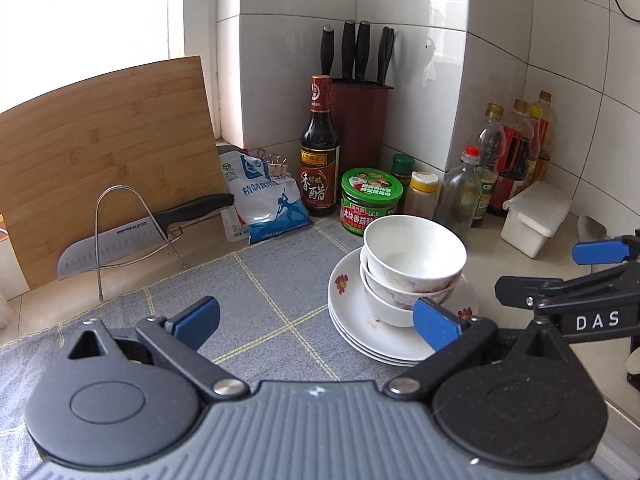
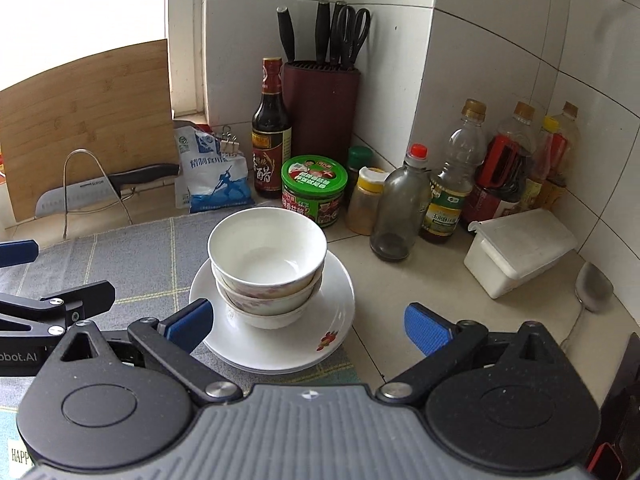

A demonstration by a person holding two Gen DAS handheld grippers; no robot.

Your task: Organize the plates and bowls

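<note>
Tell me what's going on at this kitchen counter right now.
A person holds a two-finger gripper in each hand, and both are open and empty. The left gripper and right gripper hover just in front of a stack of bowls nested on a stack of plates, which sits on a grey checked cloth. Neither gripper touches the dishes. Sauce bottles, a green-lidded jar and a knife block stand behind.

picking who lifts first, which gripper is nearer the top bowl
Right, by a small margin. The right gripper has the top bowl almost straight ahead, just left of centre. The left gripper sits off to the bowl's left, the stack beyond its right finger.
</note>
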